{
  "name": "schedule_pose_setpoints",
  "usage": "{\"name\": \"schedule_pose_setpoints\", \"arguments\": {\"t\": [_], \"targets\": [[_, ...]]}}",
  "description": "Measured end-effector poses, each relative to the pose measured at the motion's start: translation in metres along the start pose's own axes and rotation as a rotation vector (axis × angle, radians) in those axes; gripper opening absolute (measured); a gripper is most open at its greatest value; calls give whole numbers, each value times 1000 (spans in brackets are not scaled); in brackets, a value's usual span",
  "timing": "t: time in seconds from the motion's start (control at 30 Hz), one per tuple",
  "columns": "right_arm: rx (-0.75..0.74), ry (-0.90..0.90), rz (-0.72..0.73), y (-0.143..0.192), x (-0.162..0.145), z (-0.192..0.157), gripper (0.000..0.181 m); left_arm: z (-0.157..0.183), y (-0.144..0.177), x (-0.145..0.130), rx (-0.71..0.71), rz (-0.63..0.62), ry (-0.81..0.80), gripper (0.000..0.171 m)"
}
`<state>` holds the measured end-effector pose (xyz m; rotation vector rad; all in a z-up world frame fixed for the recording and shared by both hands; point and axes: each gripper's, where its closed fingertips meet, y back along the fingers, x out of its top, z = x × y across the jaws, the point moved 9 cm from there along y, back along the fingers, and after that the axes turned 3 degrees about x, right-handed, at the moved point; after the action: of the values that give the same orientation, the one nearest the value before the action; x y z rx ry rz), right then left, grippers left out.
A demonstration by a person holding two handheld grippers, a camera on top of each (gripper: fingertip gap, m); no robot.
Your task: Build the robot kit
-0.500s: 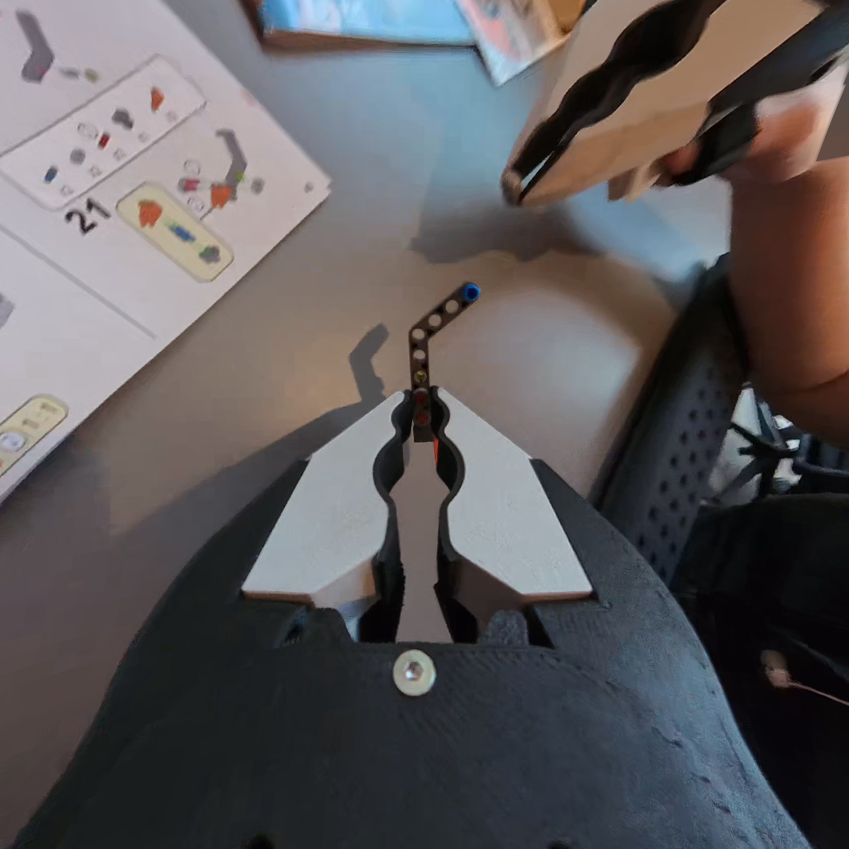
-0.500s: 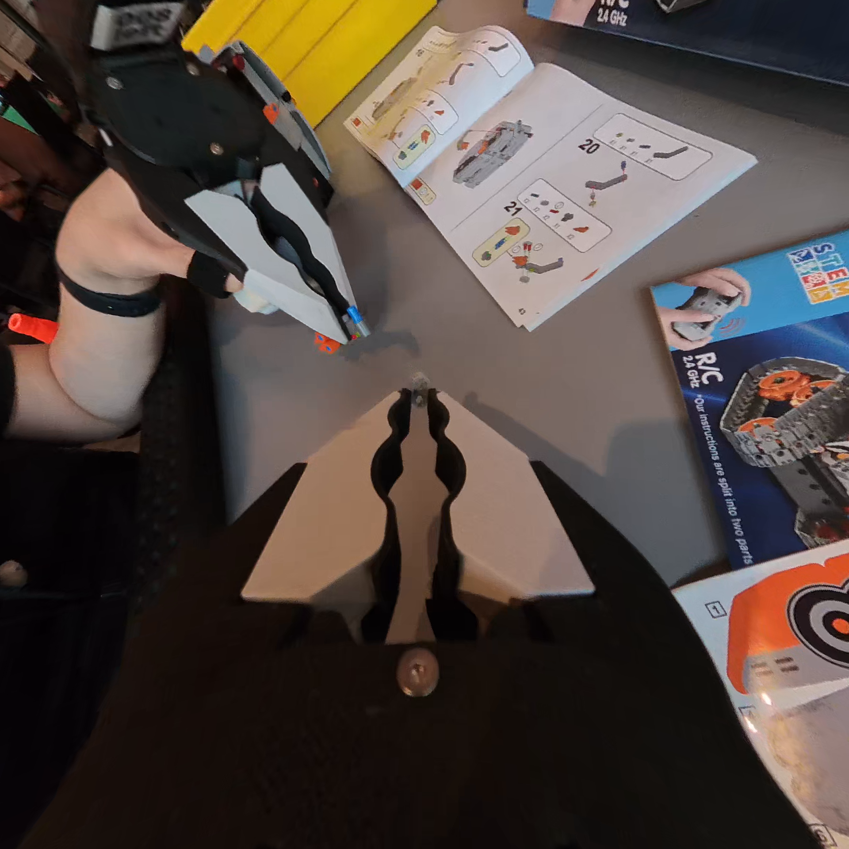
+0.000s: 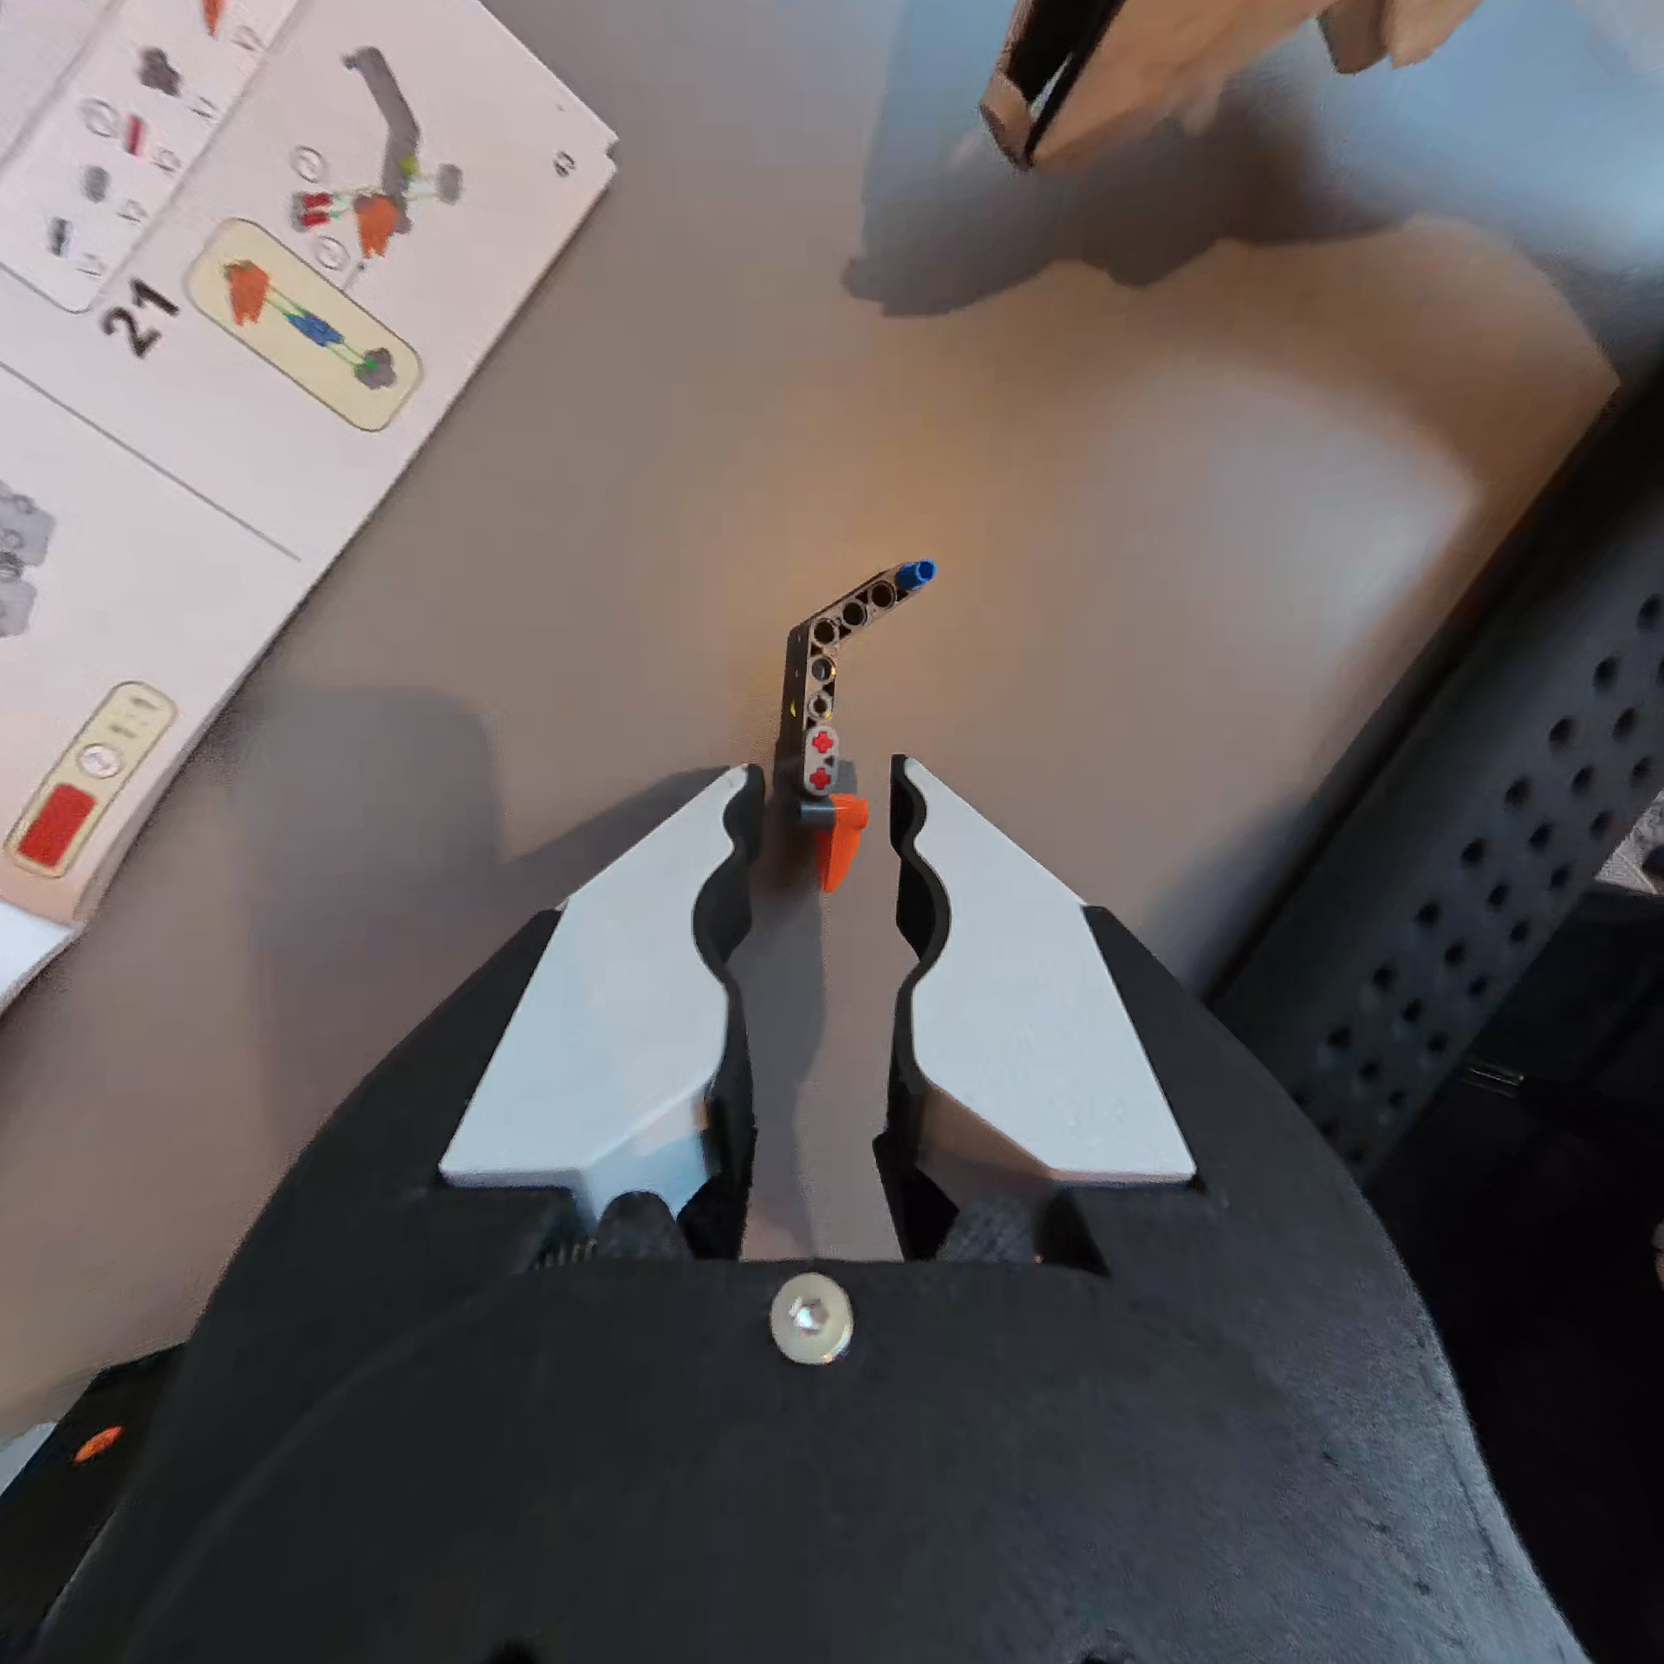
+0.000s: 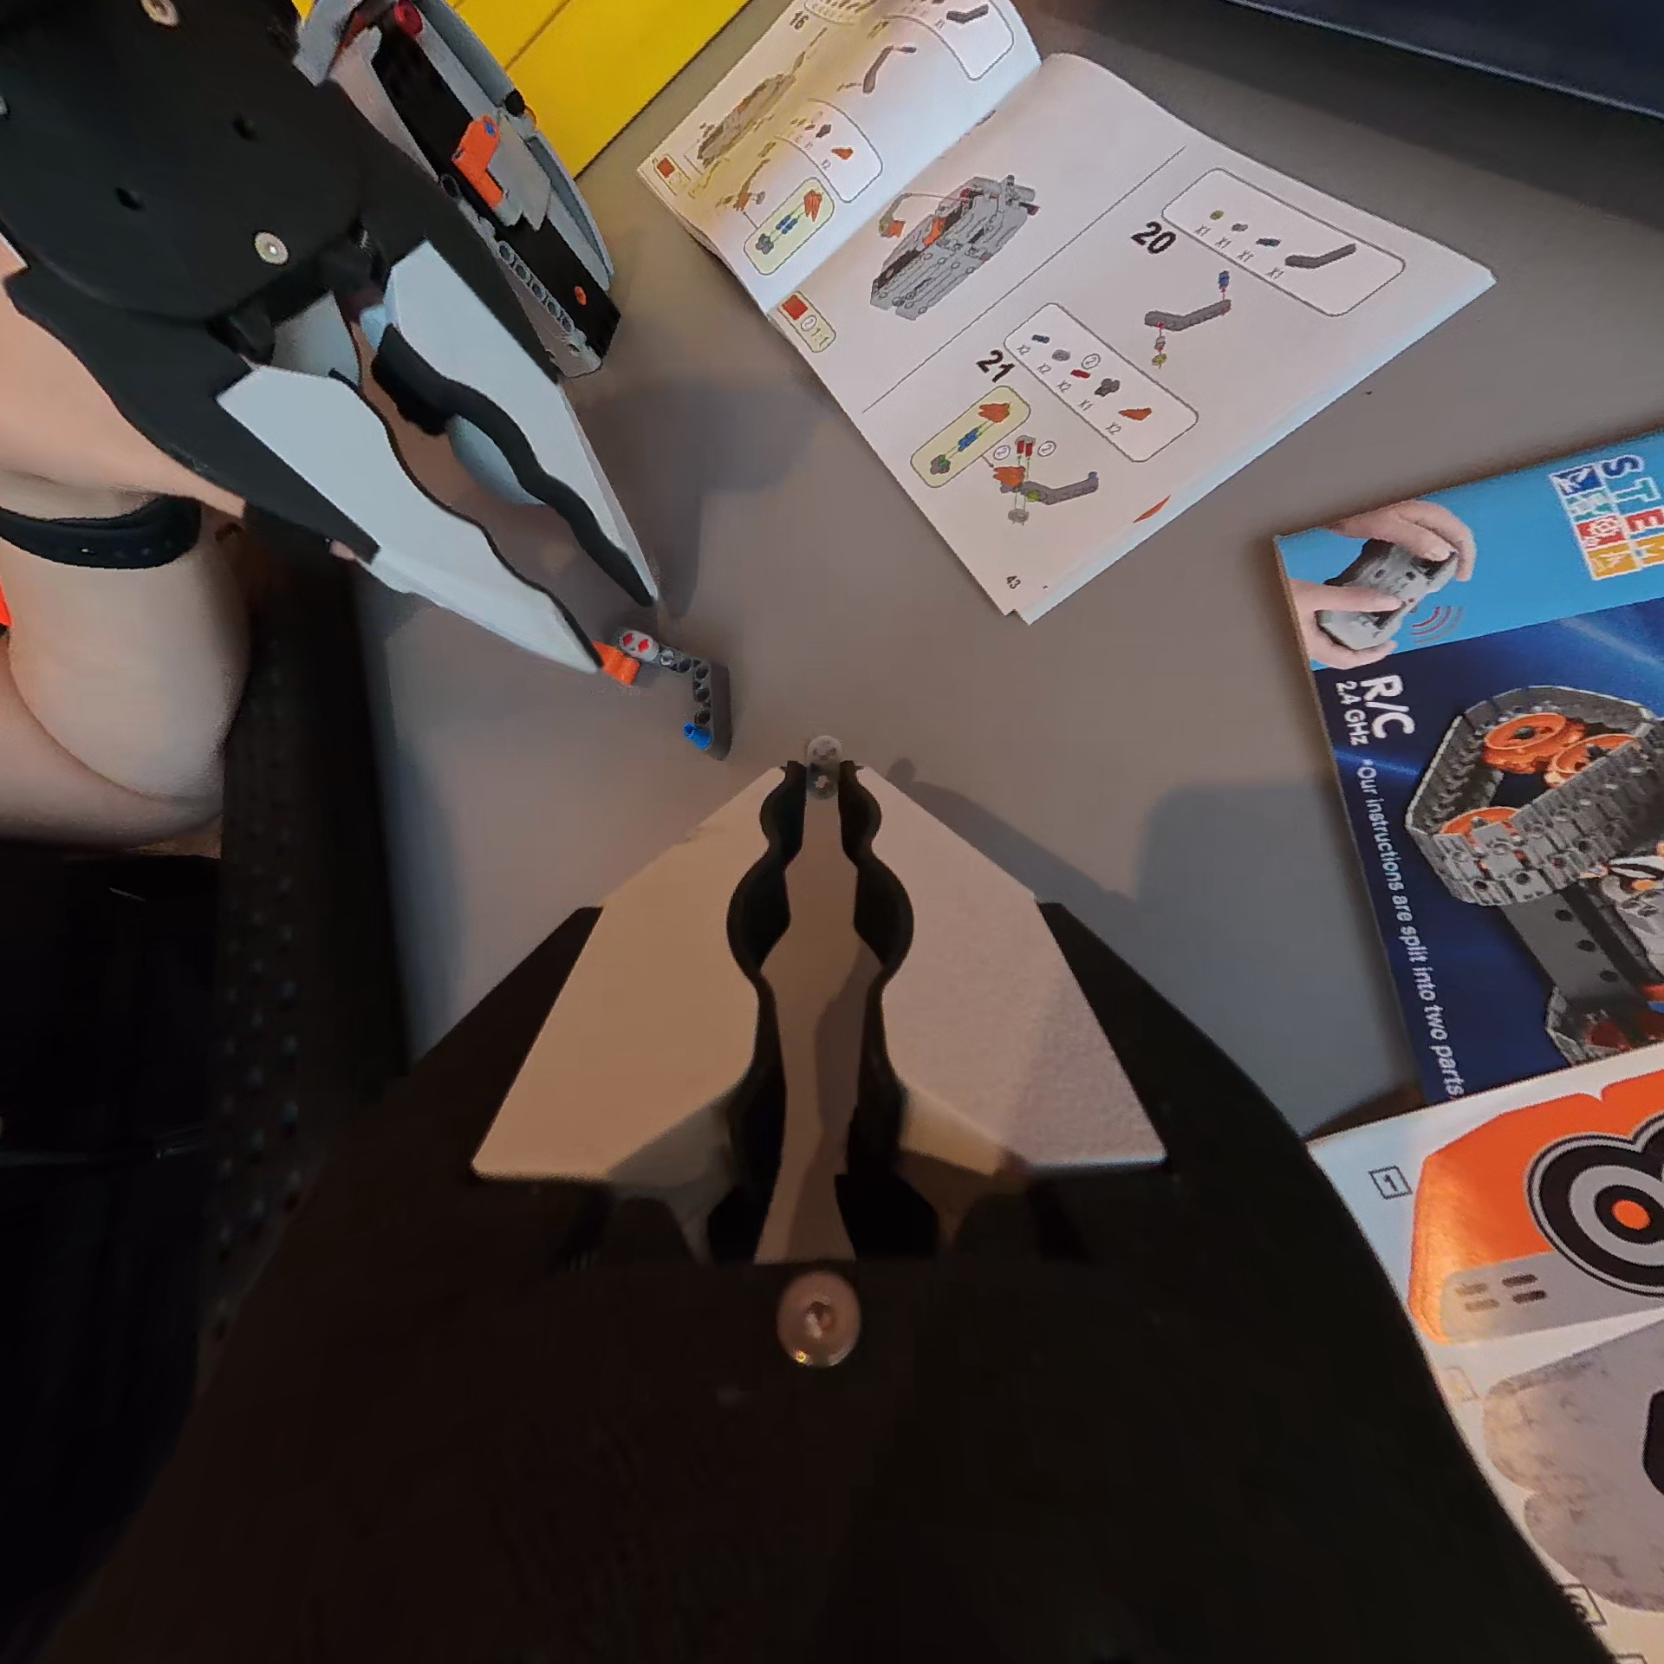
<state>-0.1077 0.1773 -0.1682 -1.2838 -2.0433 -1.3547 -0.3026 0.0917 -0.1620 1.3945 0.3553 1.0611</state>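
Left claw: my left claw [image 3: 819,783] stands parted with a clear gap between its tips, gripping nothing; seen from the right wrist view [image 4: 621,630] its tips reach down to the bench beside the orange end of the bent beam.
Bent beam: a dark grey angled strip with a row of holes [image 3: 824,666] lies on the grey bench [image 3: 1125,585], its near end just between my left claw's tips but apart from both fingers [image 3: 630,972]. It carries a blue pin [image 3: 917,571] at the far end, a light grey piece with two red crosses [image 3: 821,761] near the claw, and an orange wedge [image 3: 842,846] at the very end.
Right claw: my right claw [image 4: 821,776] is nearly closed, pinching a small pale grey round piece [image 4: 821,756] at its tips, held above the bench close to the blue-pin end of the beam [image 4: 702,698].
Open booklet: a white instruction booklet [image 4: 1080,297] lies spread on the bench beyond both claws, well apart from the beam; its corner also shows at the left in the left wrist view [image 3: 270,270].
Blue box: a printed blue box [image 4: 1486,765] lies at my right, with an orange-and-white sheet [image 4: 1531,1261] beside it.
Partly built model: a grey and black block model [image 4: 522,234] sits behind my left claw, next to a yellow box [image 4: 612,63].
Chair: a black perforated surface [image 3: 1486,855] runs along the bench edge.
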Motion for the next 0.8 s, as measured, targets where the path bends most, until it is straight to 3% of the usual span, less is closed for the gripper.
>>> {"name": "schedule_pose_setpoints", "arguments": {"t": [0.13, 0.3, 0.43, 0.57, 0.73, 0.8], "targets": [[-1, 3, -5, 0, 0, 0, 7, 1, 6, 3, -4, 31, -25, 24], [-5, 7, -6, 0, 0, -1, 7, 6, -5, 4, 67, -39, -86, 21], [0, 8, -1, 1, 0, -1, 7, 7, -10, 4, 54, -45, -98, 7], [2, 10, 0, 1, 0, -2, 7, 4, -12, 3, 44, -55, -90, 6], [12, 8, 14, 2, 1, -4, 7, 4, -11, 3, 35, -43, -93, 5], [13, 8, 66, 6, 5, -4, 7, 3, -6, 7, -2, 25, -68, 6]]}}
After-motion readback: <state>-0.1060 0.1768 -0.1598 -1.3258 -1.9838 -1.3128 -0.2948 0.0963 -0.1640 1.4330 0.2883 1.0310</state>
